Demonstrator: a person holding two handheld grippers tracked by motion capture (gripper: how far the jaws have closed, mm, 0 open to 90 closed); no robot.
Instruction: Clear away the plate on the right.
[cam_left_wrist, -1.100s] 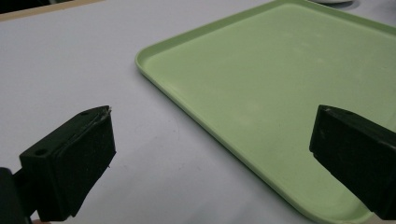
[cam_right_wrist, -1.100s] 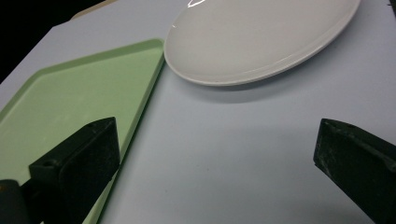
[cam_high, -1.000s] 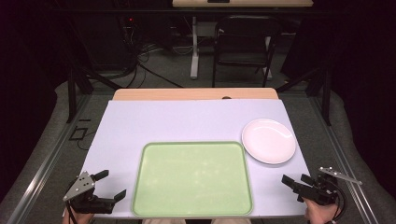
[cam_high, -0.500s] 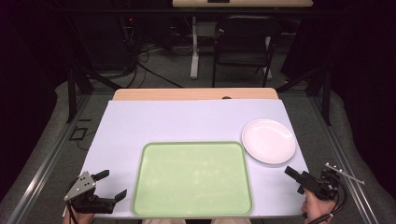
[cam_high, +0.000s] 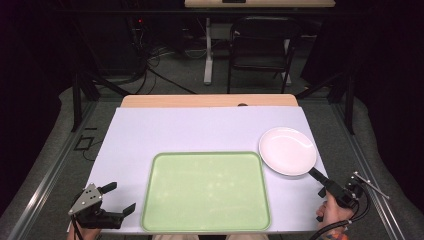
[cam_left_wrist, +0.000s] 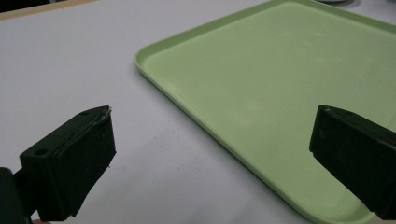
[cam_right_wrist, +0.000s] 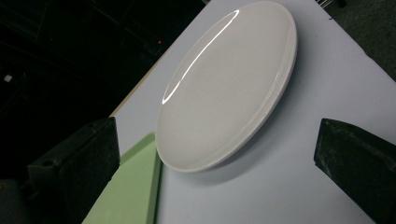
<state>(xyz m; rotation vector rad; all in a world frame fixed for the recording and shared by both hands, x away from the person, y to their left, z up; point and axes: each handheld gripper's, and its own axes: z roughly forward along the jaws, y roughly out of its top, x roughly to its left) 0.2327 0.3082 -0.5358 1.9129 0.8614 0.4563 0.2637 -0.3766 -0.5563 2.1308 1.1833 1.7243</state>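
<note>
1. Plate (cam_high: 287, 151): it is white and empty, and it lies flat on the table (cam_high: 190, 131), just beside the far right corner of the tray (cam_high: 206, 191). From the high view its rim looks very close to the tray's rim; you cannot tell if they touch.
2. Your right gripper (cam_high: 316, 182) is just beside the plate's near right edge, with its jaws wide apart and nothing between them. In the right gripper view the plate (cam_right_wrist: 227, 84) sits between the two jaws but a bit ahead of them, so I judge the grasp is not yet made.
3. Bring the right gripper forward low over the table, so that one jaw goes under the rim and the other one over it. The rim is thin and smooth, so take it deep enough; a grip on the very edge could slip.
4. Close slowly and watch that the plate does not slide toward the tray when the lower jaw pushes it.
5. Lift the near edge a little first. If the plate tilts steadily, continue; if it turns in the jaws, put it down and take it again.
6. Your left gripper (cam_high: 115, 198) waits at the tray's near left corner, also wide open and empty. In the left gripper view the tray (cam_left_wrist: 280, 93) is bare, so probably the plate goes there. Keep the left gripper beside the tray, ready to hold it still.
</note>
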